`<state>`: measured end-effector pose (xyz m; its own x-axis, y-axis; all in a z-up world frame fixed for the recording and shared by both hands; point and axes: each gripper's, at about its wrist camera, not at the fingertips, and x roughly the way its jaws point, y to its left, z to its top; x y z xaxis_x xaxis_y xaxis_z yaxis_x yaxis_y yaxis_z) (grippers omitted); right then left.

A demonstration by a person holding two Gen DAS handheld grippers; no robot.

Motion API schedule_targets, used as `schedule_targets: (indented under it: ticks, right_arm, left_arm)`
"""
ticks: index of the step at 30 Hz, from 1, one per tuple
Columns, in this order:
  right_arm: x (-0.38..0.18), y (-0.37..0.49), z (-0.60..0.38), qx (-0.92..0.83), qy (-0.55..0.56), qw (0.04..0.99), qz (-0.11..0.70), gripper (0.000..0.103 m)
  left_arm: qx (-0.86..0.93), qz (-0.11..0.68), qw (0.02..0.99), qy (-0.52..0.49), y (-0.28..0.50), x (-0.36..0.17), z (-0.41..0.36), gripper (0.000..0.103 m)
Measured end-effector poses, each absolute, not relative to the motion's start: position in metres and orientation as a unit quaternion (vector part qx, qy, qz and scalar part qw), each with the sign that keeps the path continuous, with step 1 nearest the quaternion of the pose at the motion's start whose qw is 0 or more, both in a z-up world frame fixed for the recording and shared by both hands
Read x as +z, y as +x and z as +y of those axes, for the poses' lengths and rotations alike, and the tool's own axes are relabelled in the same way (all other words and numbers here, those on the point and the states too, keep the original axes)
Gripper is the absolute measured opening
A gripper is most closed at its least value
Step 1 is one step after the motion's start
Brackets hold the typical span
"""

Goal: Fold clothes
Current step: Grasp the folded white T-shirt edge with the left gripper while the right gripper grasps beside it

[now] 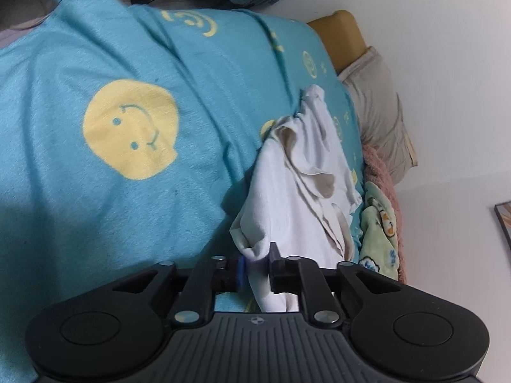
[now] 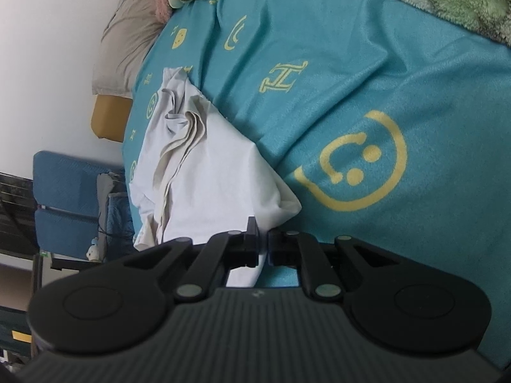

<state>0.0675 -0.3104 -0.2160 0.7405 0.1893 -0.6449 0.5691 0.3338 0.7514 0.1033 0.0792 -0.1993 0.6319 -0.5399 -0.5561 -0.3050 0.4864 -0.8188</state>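
We hold the white garment (image 1: 297,188) with both grippers, left gripper (image 1: 257,266) and right gripper (image 2: 263,244), jaws pinched narrow on its near edge. It lies crumpled on the bed (image 1: 95,48) toward the pillow-side edge. Folding has barely begun; spreading and every fold remain.

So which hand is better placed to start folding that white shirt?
Neither clearly: both already pinch the white shirt. The left gripper is shut on a bunched corner, the right gripper on a flatter edge, so probably they lift together.
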Motion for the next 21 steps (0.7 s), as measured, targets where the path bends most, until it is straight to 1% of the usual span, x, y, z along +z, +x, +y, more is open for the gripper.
schedule_targets:
  ticks: [3, 4, 8, 9, 10, 11, 12, 13, 15, 17, 19, 20, 21]
  right_arm:
    - [-0.222, 0.07, -0.309, -0.11, 0.576, 0.73, 0.35, 0.01]
    - [-0.225, 0.071, -0.307, -0.103, 0.582, 0.724, 0.356, 0.01]
    - [-0.23, 0.074, -0.305, -0.09, 0.584, 0.716, 0.372, 0.015]
    - [-0.231, 0.074, -0.305, -0.088, 0.586, 0.714, 0.373, 0.018]
    - [-0.231, 0.074, -0.306, -0.088, 0.588, 0.714, 0.371, 0.023]
    - [-0.231, 0.074, -0.307, -0.087, 0.591, 0.713, 0.367, 0.023]
    - [-0.23, 0.075, -0.307, -0.09, 0.591, 0.715, 0.364, 0.024]
    - [-0.229, 0.076, -0.308, -0.092, 0.59, 0.716, 0.361, 0.024]
    - [-0.229, 0.077, -0.31, -0.096, 0.59, 0.718, 0.356, 0.024]
    - [-0.228, 0.077, -0.31, -0.104, 0.588, 0.721, 0.35, 0.024]
    - [-0.225, 0.077, -0.311, -0.106, 0.58, 0.727, 0.35, 0.021]
    - [-0.224, 0.077, -0.311, -0.105, 0.577, 0.73, 0.351, 0.018]
    - [-0.222, 0.077, -0.311, -0.103, 0.574, 0.732, 0.352, 0.009]
  left_arm:
    - [-0.089, 0.434, 0.75, -0.491, 0.109, -0.203, 0.07, 0.042]
    - [-0.091, 0.441, 0.752, -0.481, 0.111, -0.204, 0.066, 0.046]
    - [-0.097, 0.441, 0.749, -0.485, 0.117, -0.209, 0.062, 0.047]
    - [-0.093, 0.439, 0.744, -0.495, 0.119, -0.213, 0.064, 0.044]
    - [-0.086, 0.437, 0.741, -0.502, 0.121, -0.215, 0.066, 0.035]
    - [-0.079, 0.435, 0.739, -0.508, 0.122, -0.217, 0.068, 0.03]
    - [-0.072, 0.43, 0.742, -0.51, 0.123, -0.217, 0.07, 0.023]
    - [-0.065, 0.423, 0.746, -0.51, 0.123, -0.218, 0.072, 0.018]
    - [-0.068, 0.414, 0.753, -0.507, 0.124, -0.214, 0.072, 0.011]
    - [-0.075, 0.4, 0.769, -0.493, 0.123, -0.206, 0.07, 0.009]
    - [-0.084, 0.388, 0.781, -0.482, 0.121, -0.196, 0.066, 0.008]
    - [-0.088, 0.381, 0.786, -0.479, 0.12, -0.193, 0.066, 0.008]
    - [-0.089, 0.38, 0.792, -0.47, 0.118, -0.187, 0.065, 0.007]
